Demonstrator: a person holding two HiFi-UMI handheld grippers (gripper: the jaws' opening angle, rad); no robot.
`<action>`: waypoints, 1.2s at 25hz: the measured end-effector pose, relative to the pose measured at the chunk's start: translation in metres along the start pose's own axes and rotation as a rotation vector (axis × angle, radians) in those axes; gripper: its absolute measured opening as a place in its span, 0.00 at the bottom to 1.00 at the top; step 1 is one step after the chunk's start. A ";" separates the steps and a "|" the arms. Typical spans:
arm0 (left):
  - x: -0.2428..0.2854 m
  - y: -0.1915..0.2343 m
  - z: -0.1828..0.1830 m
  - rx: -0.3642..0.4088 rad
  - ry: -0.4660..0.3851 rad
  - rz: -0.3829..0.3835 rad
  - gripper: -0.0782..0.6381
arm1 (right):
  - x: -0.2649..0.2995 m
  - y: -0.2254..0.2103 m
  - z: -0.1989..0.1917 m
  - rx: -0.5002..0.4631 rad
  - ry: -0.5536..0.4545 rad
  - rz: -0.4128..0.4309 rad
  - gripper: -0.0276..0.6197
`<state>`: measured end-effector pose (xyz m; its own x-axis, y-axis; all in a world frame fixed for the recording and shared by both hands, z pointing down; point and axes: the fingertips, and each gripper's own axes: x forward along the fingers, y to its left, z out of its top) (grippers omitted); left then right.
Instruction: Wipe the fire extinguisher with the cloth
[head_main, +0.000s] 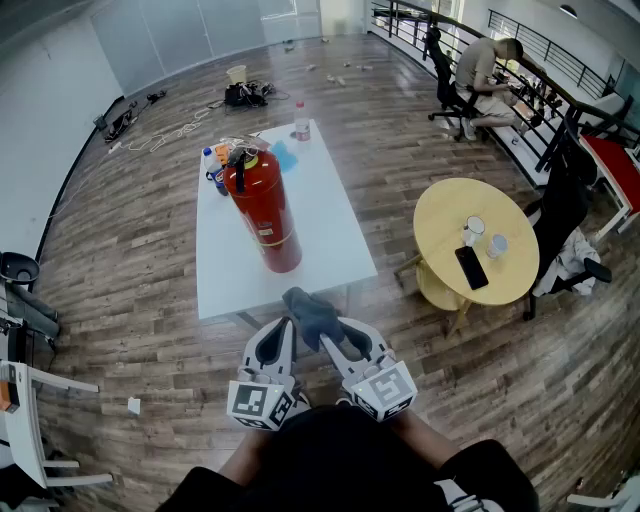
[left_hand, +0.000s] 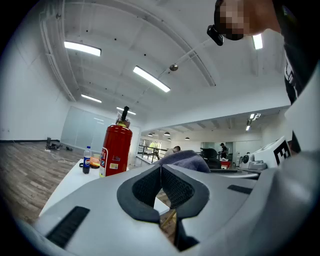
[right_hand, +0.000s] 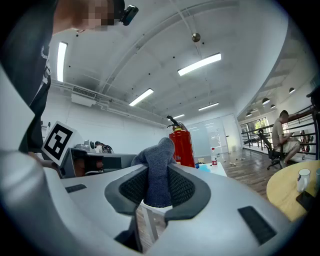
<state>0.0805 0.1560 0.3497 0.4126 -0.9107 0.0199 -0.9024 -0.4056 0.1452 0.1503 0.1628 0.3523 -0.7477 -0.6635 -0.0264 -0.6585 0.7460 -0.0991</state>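
I work in a bright room, evenly lit by long ceiling strip lights (left_hand: 151, 79), which burn to white glare in both gripper views. The white desk (head_main: 330, 240) carries only faint shadows, and a pale sheen runs down the fire extinguisher (head_main: 262, 205). Lines bow hard toward every edge; the gripper views' corners go black.

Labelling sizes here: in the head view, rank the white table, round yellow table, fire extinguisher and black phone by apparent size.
Largest to smallest:
1. white table
2. round yellow table
3. fire extinguisher
4. black phone
No two look alike enough to tie.
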 end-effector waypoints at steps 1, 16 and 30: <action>0.003 0.002 0.003 0.007 -0.001 0.001 0.15 | 0.003 -0.002 0.001 0.001 -0.003 0.001 0.20; 0.014 0.024 0.009 0.012 -0.010 0.036 0.15 | 0.027 -0.010 -0.001 0.028 0.016 0.030 0.20; 0.016 0.070 -0.017 0.005 0.061 0.100 0.15 | 0.059 -0.023 -0.030 0.156 0.040 0.103 0.20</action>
<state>0.0262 0.1141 0.3768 0.3273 -0.9402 0.0943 -0.9399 -0.3138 0.1344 0.1188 0.1089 0.3831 -0.8154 -0.5789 -0.0053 -0.5593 0.7901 -0.2506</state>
